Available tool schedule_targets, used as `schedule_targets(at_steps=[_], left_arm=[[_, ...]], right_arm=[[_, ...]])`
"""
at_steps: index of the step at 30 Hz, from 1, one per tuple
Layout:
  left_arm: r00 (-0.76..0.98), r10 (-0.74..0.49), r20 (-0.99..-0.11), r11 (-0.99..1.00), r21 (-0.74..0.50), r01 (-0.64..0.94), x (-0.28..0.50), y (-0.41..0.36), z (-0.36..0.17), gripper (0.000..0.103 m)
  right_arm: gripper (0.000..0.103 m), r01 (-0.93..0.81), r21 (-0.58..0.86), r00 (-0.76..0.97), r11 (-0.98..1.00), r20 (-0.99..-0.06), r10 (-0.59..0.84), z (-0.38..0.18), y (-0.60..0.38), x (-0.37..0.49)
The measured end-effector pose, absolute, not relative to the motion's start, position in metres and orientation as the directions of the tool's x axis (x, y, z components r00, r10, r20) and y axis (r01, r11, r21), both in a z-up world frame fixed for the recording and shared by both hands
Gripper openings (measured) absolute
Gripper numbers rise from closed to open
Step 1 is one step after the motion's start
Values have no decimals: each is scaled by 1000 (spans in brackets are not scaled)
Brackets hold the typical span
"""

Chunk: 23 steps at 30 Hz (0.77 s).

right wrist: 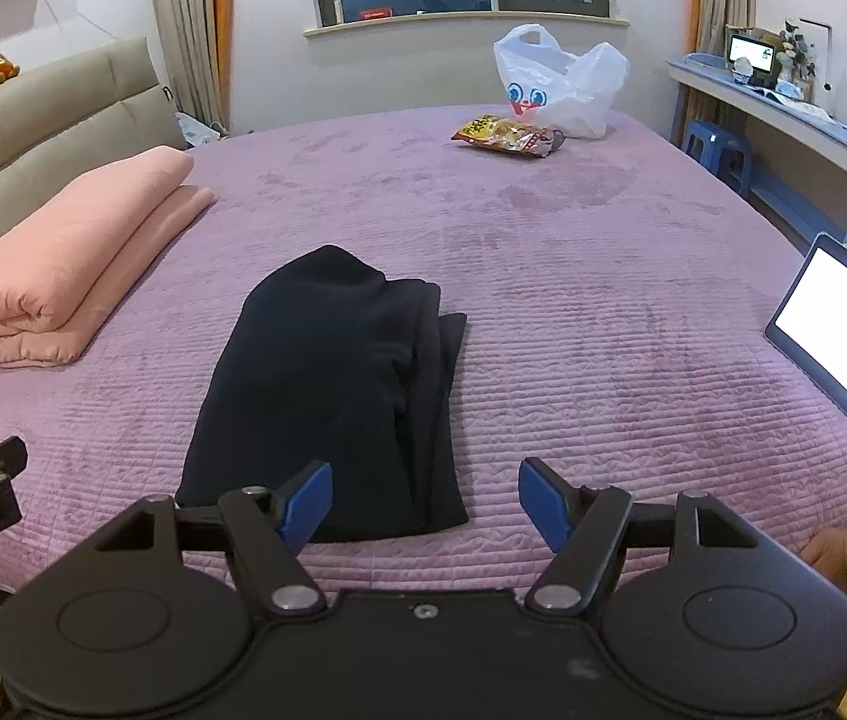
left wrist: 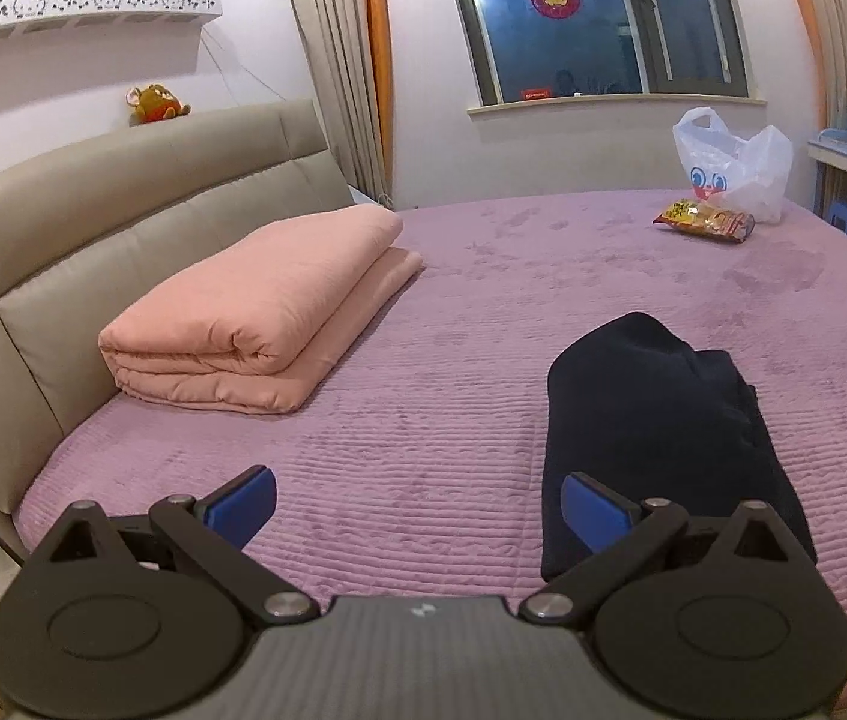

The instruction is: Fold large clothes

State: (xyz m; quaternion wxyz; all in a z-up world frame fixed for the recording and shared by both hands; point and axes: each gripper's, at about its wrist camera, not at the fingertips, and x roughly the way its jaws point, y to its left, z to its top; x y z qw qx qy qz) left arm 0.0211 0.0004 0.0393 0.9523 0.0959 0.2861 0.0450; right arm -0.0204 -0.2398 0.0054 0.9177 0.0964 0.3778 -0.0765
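On near half of purple bed [right wrist: 543, 300]: dark navy garment [right wrist: 327, 396] lies folded into long narrow stack, near end toward us. We hold left claw [left wrist: 417, 507] and right claw [right wrist: 420, 501] wide, empty, above near edge, likely lining up next fold. Pink quilt [right wrist: 63, 276] far left, clear of work.

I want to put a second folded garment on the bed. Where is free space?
Free: the wide strip of bedspread between the dark folded garment and the tablet, also between the garment and the pink quilt. Crowded: the far edge, with plastic bag and snack packet.
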Motion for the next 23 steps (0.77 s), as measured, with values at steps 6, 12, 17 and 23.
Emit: schedule_targets(at_steps=[6, 12, 17, 23], left_arm=[[829, 130, -544, 981, 191, -29, 21, 2, 40, 103], [848, 237, -475, 951, 292, -102, 16, -5, 45, 103], [857, 202, -473, 964, 253, -88, 15, 0, 50, 103], [869, 176, -463, 973, 216, -82, 16, 9, 50, 101]], right_arm=[[82, 198, 112, 698, 974, -714, -60, 5, -237, -20], [82, 168, 92, 700, 981, -712, -54, 5, -229, -21], [82, 157, 93, 698, 983, -715, -43, 5, -225, -20], [82, 155, 94, 691, 983, -722, -40, 2, -225, -18]])
